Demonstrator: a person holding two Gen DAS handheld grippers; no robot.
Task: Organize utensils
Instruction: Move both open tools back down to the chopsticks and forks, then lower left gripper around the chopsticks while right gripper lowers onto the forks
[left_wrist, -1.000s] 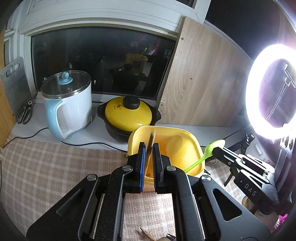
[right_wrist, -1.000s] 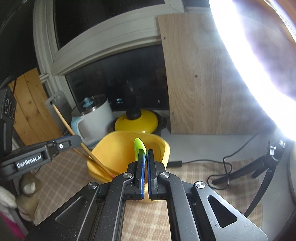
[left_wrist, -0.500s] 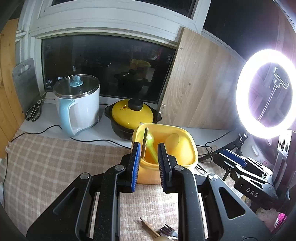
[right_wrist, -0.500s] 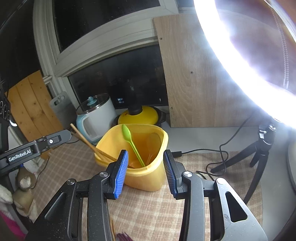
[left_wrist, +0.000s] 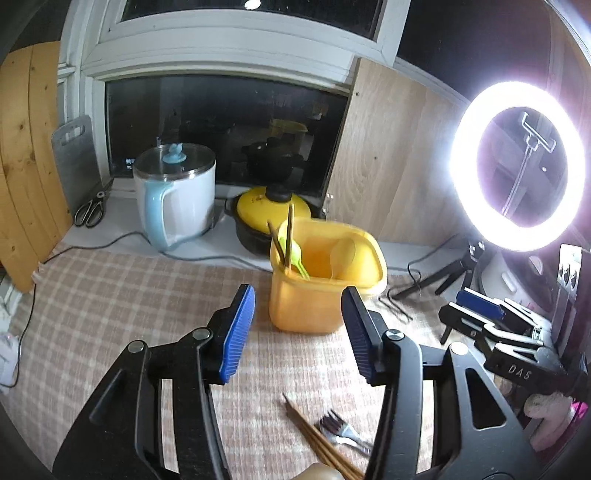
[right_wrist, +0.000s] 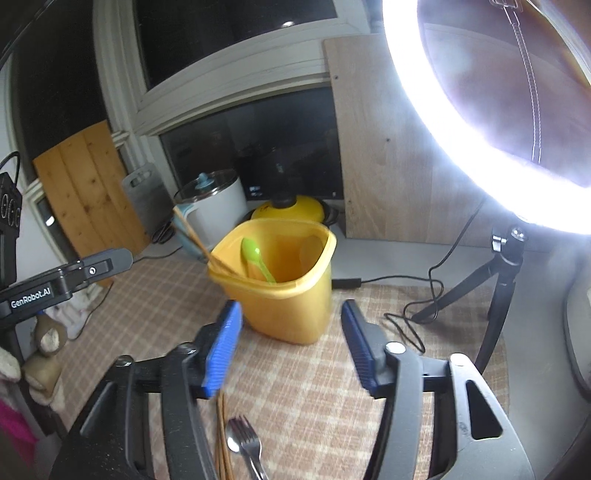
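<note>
A yellow plastic holder stands on the checked cloth. Inside it lean a green spoon and wooden chopsticks. My left gripper hangs just in front of the holder, its jaws opening with nothing between them. My right gripper also faces the holder from nearby, jaws opening and empty. More chopsticks and a metal fork lie on the cloth below the grippers.
A white kettle, a yellow-lidded pot, scissors and a grey board line the window sill. A lit ring lamp on a tripod stands at the right, with cables across the cloth.
Both grippers let go: the left released the chopsticks and the right the green spoon into the holder. Both then opened and drew back from the holder.
</note>
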